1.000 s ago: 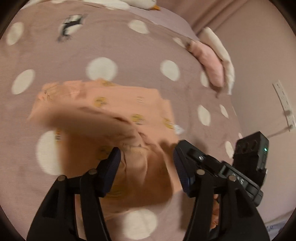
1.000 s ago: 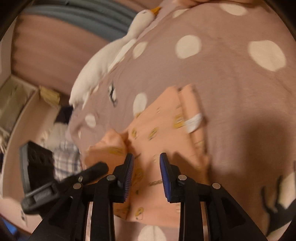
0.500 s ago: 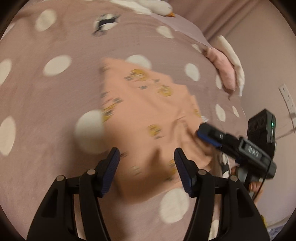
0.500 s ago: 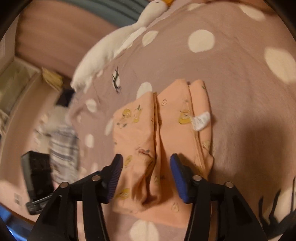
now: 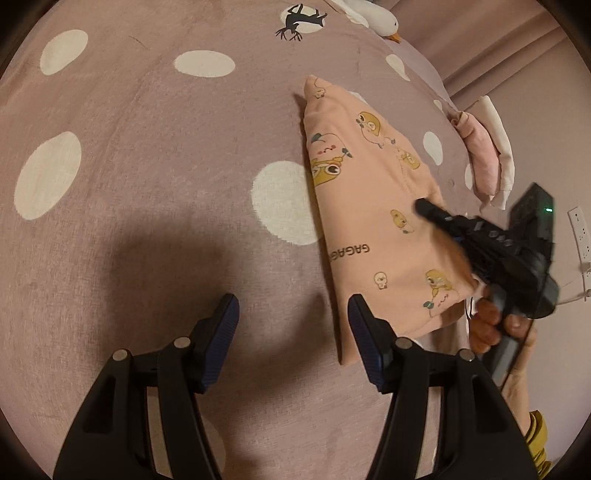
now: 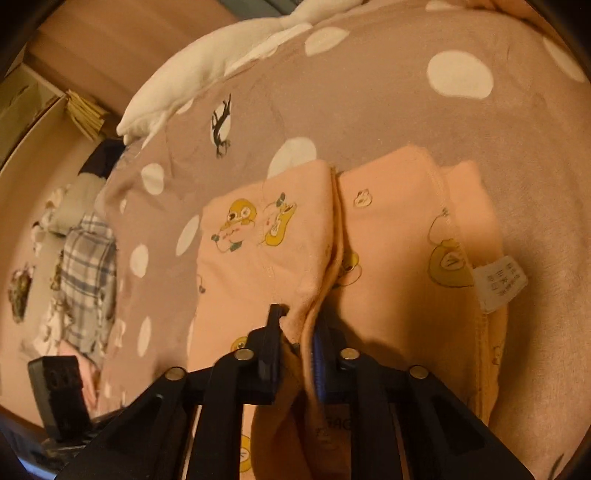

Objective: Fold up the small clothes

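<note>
A small peach garment with yellow cartoon prints (image 5: 376, 221) lies folded on the polka-dot bed cover (image 5: 147, 184). In the right wrist view the garment (image 6: 388, 240) fills the middle, with a white care label (image 6: 498, 286) at its right edge. My right gripper (image 6: 299, 332) is shut on a raised fold of the garment near its middle seam; it also shows in the left wrist view (image 5: 480, 236) over the garment's right side. My left gripper (image 5: 293, 332) is open and empty, just left of the garment's near corner.
A white goose plush (image 5: 373, 14) lies at the far end of the bed. Folded pink and white clothes (image 5: 487, 155) sit at the right edge near the wall. A plaid cloth (image 6: 88, 266) lies off the bed's left side in the right wrist view.
My left gripper let go of the garment and drew back to the left, still open. My right gripper moved onto the garment and shut on a fold of it. The garment now lies folded narrower.
</note>
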The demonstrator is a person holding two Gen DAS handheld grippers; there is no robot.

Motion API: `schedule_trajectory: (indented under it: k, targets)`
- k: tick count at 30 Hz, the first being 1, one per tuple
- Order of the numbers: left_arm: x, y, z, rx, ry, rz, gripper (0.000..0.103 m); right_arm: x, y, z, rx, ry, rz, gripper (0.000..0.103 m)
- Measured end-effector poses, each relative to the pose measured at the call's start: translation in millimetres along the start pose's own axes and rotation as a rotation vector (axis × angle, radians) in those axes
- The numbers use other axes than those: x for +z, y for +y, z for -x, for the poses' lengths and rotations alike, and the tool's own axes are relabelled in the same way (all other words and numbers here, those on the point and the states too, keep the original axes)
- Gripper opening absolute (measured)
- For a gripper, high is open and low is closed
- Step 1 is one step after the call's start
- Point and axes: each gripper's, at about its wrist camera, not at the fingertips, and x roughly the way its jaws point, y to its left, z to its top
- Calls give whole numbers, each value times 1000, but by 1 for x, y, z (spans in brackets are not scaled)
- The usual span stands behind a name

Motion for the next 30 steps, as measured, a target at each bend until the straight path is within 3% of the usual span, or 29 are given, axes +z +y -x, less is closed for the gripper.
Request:
schedule_trajectory:
  k: [2,5,9,11,13,15,19,20,22,23,27,30]
  targets:
    - [-2,-3,0,0,3,-10,61,5,-1,24,27,-69,-8,12]
    - [-3,-9,-2,-5,5,-27,61,11,-6,61,-7,-154,5,12]
    - [-3,-19,-10,-19,13,-38,61,8,-28,64,-69,-124,-11,12]
    - [-2,-26,-13,-20,14,-47,61,2,-45,49,-101,-43,-47,12]
    - [1,-35,-15,-21,9,-61,61,-1,-55,43,-121,-22,-86,16]
    - [5,-47,-15,-27,-7,-86,61,-4,-59,53,-109,-67,-100,27]
    - [13,-70,-17,-31,-58,-152,59,-10,-43,85,-117,-183,-4,27]
    - [15,-77,-19,-31,-73,-172,57,-13,-37,93,-108,-203,40,27]
    - [16,-88,-26,-39,-87,-209,29,-19,-27,97,-88,-202,90,27]
    - [16,-93,-31,-38,-83,-229,23,-24,-23,98,-72,-197,115,27]
    - [10,-106,-51,-2,-71,-285,21,-42,-13,90,-56,-156,189,23]
    - [4,-105,-62,31,-56,-332,21,-52,-18,76,-109,-106,213,23]
